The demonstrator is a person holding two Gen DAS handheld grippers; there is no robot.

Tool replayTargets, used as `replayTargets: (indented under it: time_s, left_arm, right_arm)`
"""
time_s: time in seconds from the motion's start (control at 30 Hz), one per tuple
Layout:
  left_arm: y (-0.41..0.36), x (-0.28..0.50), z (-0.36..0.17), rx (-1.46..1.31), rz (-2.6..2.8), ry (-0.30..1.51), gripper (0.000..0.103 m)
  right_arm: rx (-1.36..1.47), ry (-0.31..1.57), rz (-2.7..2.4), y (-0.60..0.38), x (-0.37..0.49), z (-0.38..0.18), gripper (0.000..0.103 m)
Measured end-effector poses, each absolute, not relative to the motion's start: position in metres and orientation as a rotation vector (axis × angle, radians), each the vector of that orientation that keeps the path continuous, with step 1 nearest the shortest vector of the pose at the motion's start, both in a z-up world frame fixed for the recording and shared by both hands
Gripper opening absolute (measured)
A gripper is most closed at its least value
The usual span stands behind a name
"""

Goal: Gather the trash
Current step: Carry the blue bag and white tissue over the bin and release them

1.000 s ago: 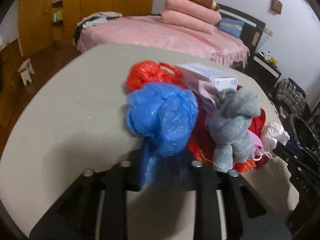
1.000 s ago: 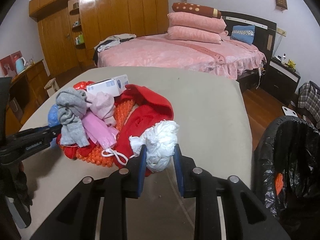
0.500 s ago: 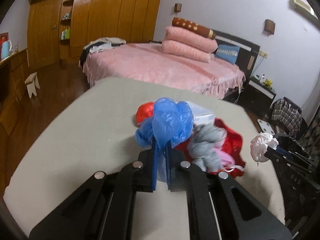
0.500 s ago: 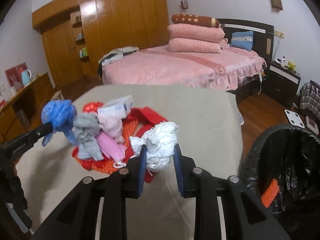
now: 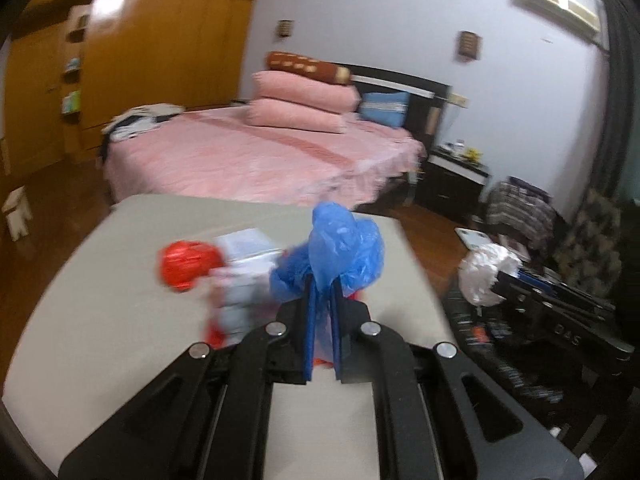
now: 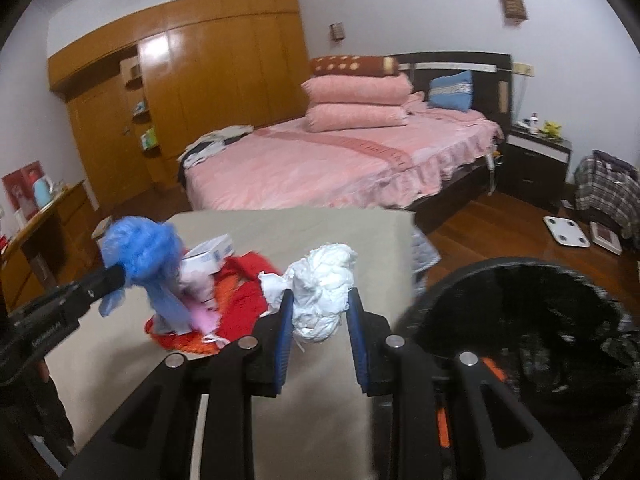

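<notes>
Left claw [image 5: 322,300] clamps the blue bag [image 5: 340,248], raised at twelve o'clock; right claw [image 6: 318,312] grips the white wad [image 6: 324,292]. Bin [image 6: 520,320] at three o'clock, past the table [image 6: 280,232] edge.

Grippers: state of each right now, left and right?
Left gripper: shut on the crumpled blue plastic bag.
Right gripper: shut on the white crumpled plastic wad.
</notes>
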State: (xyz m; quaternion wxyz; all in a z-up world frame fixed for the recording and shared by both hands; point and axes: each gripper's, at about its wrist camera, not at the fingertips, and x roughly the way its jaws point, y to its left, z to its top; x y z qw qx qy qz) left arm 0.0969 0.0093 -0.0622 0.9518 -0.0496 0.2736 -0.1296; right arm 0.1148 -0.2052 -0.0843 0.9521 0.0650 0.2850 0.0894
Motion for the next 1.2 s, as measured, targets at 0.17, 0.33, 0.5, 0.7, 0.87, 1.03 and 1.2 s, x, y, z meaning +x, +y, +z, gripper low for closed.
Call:
replayTargets:
  time_s: [0.17,0.33,0.5,0.7,0.87,1.03,1.2]
  left_arm:
    - [-0.046,0.098,-0.058,-0.069,-0.404,0.547,0.003]
    - [-0.098,0.099,-0.06,-0.06,-0.537,0.551,0.003]
    - [-0.111,0.103,-0.084,-0.03,-0.526,0.611,0.004]
    - [-0.081,0.102,-0.109,-0.035,-0.437,0.672,0.045]
    - [-0.068,0.106,-0.131,-0.019,-0.364,0.725,0.065]
    - [-0.068,0.11,-0.142,-0.029,-0.384,0.766,0.069]
    - [-0.087,0.114,-0.161,0.002,-0.428,0.828,0.071]
  right_arm:
    - [0.156,0.559,0.094,-0.252,0.101,-0.075,0.026]
    - [0.194,0.557,-0.015,-0.301,0.089,-0.077,0.026]
    - [0.208,0.576,-0.042,-0.318,0.082,-0.089,0.026]
    - [0.222,0.628,0.008,-0.304,0.086,-0.117,0.026]
    - [0.212,0.652,0.038,-0.29,0.086,-0.13,0.026]
    - [0.199,0.663,0.042,-0.286,0.088,-0.134,0.026]
    - [0.21,0.674,0.027,-0.292,0.09,-0.137,0.026]
